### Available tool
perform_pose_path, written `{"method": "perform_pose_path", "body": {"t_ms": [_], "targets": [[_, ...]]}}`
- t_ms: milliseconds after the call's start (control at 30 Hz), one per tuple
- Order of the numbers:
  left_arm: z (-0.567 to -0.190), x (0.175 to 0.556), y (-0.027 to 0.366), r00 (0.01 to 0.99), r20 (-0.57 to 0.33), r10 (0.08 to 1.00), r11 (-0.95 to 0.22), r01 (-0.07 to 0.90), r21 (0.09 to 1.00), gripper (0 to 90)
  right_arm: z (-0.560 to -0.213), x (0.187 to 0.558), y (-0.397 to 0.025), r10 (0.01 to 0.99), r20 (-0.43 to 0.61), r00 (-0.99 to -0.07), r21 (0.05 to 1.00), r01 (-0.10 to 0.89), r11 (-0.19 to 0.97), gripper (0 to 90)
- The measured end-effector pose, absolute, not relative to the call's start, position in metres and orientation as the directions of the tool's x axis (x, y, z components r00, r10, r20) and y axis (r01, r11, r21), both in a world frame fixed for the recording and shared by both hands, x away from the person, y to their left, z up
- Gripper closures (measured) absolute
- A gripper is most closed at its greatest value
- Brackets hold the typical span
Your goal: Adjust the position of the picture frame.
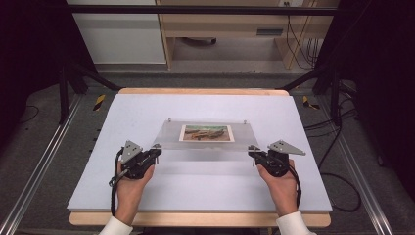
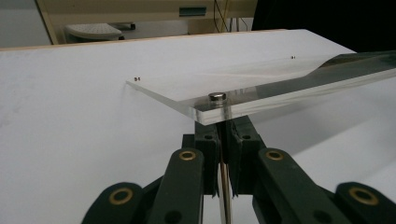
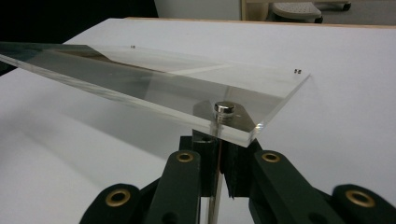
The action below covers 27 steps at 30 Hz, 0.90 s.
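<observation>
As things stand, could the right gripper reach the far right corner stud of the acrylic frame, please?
Probably not freely: the right gripper is shut on a near corner leg of the acrylic frame, which it holds lifted together with the left gripper.

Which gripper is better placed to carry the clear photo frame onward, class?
Neither alone. The left gripper and right gripper each clamp a near-corner metal leg under the clear frame, its near edge raised. Lifting evenly likely needs both.

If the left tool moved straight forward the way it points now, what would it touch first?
Probably nothing new: the left tool is shut on a metal post under the acrylic frame's near corner. Beyond lies the white table, though depth is unclear.
</observation>
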<state>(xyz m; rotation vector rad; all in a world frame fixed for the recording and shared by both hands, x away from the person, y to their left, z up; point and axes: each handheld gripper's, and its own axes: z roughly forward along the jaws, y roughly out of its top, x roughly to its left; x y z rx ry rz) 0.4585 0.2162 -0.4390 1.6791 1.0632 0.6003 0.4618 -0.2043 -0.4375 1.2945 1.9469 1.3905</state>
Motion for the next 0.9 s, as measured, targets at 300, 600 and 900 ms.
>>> {"method": "perform_pose_path", "body": {"t_ms": [300,600,900], "targets": [[-0.440,0.456,0.215,0.489,-0.102,0.866,-0.098,0.368,0.925,83.1,-0.438,0.462,-0.205,0.861,0.174,-0.478,0.892,0.447,0.068,84.5],[-0.446,0.453,0.217,0.501,-0.095,0.860,-0.127,0.390,0.912,83.2,-0.444,0.459,-0.205,0.858,0.170,-0.484,0.878,0.470,0.091,84.6],[-0.456,0.451,0.219,0.513,-0.102,0.853,-0.146,0.421,0.895,83.6,-0.455,0.458,-0.204,0.851,0.167,-0.498,0.857,0.500,0.124,84.7]]}}
